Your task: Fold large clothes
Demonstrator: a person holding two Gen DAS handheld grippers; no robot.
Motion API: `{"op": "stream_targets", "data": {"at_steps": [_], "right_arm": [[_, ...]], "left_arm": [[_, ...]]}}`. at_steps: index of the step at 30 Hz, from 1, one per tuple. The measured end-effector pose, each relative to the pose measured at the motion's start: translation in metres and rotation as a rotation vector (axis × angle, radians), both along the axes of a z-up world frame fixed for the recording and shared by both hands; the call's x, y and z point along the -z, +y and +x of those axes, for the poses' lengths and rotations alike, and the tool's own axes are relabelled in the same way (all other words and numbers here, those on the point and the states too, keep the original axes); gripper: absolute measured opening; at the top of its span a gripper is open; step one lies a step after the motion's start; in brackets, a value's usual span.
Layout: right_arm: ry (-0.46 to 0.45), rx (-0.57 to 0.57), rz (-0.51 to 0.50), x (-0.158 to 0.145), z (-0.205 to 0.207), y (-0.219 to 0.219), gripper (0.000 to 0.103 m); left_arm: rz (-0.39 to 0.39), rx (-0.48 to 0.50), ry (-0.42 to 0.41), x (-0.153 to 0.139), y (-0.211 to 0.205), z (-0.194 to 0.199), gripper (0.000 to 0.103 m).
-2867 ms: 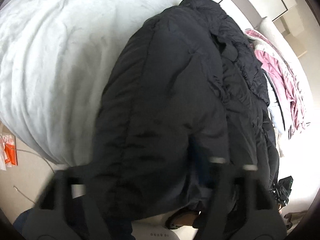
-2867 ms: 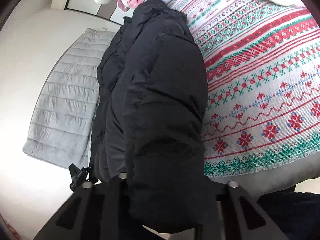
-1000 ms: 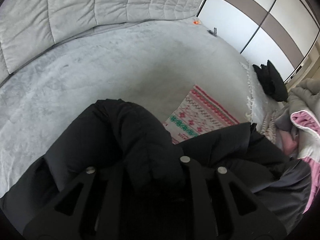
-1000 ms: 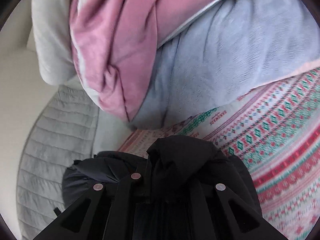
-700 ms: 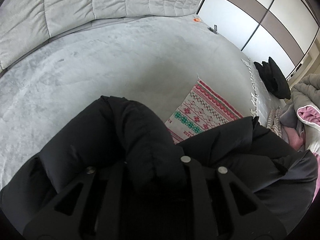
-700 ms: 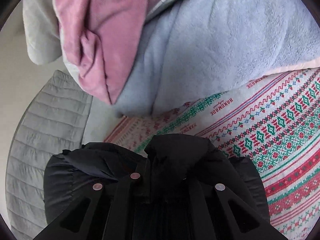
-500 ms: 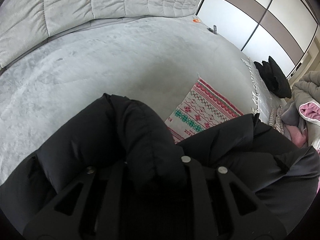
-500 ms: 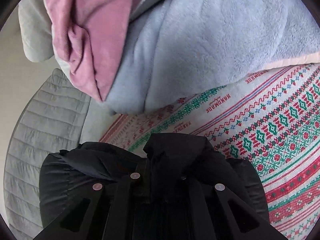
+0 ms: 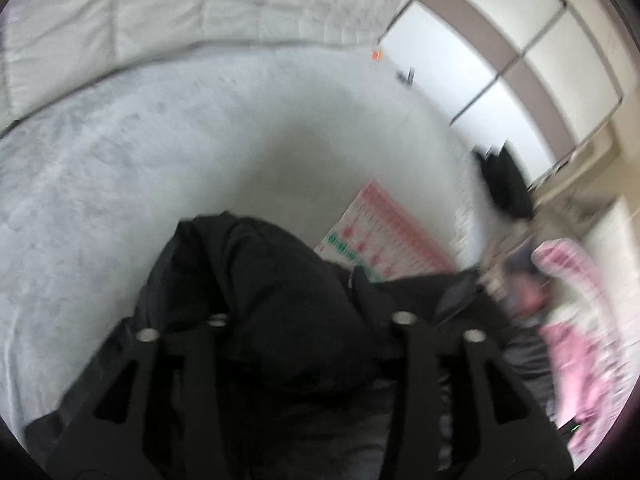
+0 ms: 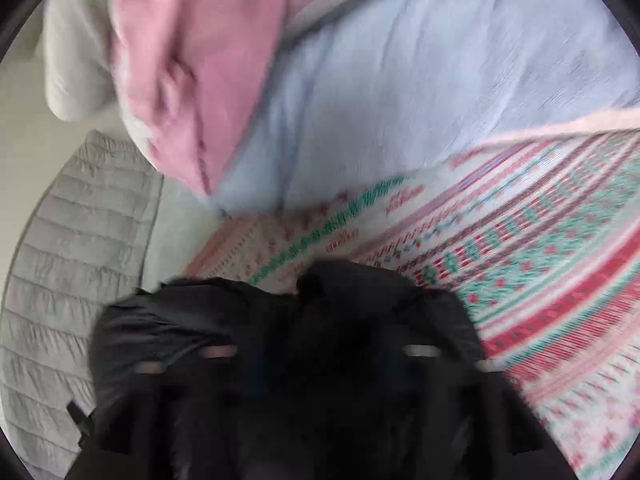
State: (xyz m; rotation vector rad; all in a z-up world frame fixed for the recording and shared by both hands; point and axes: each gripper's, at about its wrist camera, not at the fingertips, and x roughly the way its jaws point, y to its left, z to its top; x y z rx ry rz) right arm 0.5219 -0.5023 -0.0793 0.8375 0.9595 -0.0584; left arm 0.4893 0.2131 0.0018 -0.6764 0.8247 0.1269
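Both sets of jaws are opening: the left gripper (image 9: 308,320) and right gripper (image 10: 320,350) are spreading off the black puffer jacket (image 9: 276,292), bunched at six o'clock on the patterned blanket (image 10: 540,280).

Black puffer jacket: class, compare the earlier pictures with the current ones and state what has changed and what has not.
Both grippers are letting go: the left gripper and the right gripper had been clamped on the black puffer jacket, and their jaws are now opening, with padding still bulging between them. The jacket stays on the grey bedspread and patterned blanket.
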Motion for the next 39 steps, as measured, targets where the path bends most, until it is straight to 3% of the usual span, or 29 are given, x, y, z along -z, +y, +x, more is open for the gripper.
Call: {"op": "stream_targets", "data": {"at_steps": [2, 4, 8, 11, 15, 19, 23, 25, 32, 35, 39], "right_arm": [[-0.075, 0.014, -0.049, -0.032, -0.018, -0.005, 0.084], [-0.109, 0.027, -0.119, -0.061, -0.04, -0.005, 0.084], [-0.198, -0.094, -0.24, -0.096, -0.083, 0.036, 0.084], [-0.218, -0.233, -0.33, -0.103, -0.095, 0.086, 0.084], [-0.259, -0.407, -0.451, -0.106, -0.083, 0.182, 0.084], [-0.254, -0.509, -0.613, -0.096, -0.052, 0.26, 0.084], [-0.145, -0.542, -0.685, -0.065, -0.02, 0.28, 0.085], [-0.096, -0.549, -0.705, -0.043, -0.007, 0.281, 0.088], [-0.024, -0.523, -0.725, -0.006, 0.004, 0.277, 0.101], [-0.021, -0.54, -0.706, -0.012, 0.004, 0.277, 0.101], [-0.119, -0.462, -0.622, -0.055, -0.028, 0.242, 0.101]], "left_arm": [[-0.025, -0.024, -0.046, -0.023, 0.011, -0.021, 0.052], [0.003, -0.055, -0.089, -0.048, 0.011, -0.049, 0.063], [0.199, 0.007, -0.226, -0.088, -0.025, -0.092, 0.074], [0.332, -0.005, -0.25, -0.106, -0.054, -0.107, 0.074], [0.375, 0.302, -0.2, -0.086, -0.137, -0.109, 0.074], [0.532, 0.376, -0.122, -0.047, -0.205, -0.09, 0.074], [0.55, 0.382, -0.034, -0.015, -0.221, -0.059, 0.075], [0.518, 0.375, 0.01, -0.005, -0.218, -0.044, 0.079], [0.521, 0.37, 0.04, 0.012, -0.221, -0.041, 0.085], [0.5, 0.354, 0.036, 0.004, -0.213, -0.048, 0.085], [0.45, 0.272, -0.027, -0.026, -0.176, -0.075, 0.085]]}}
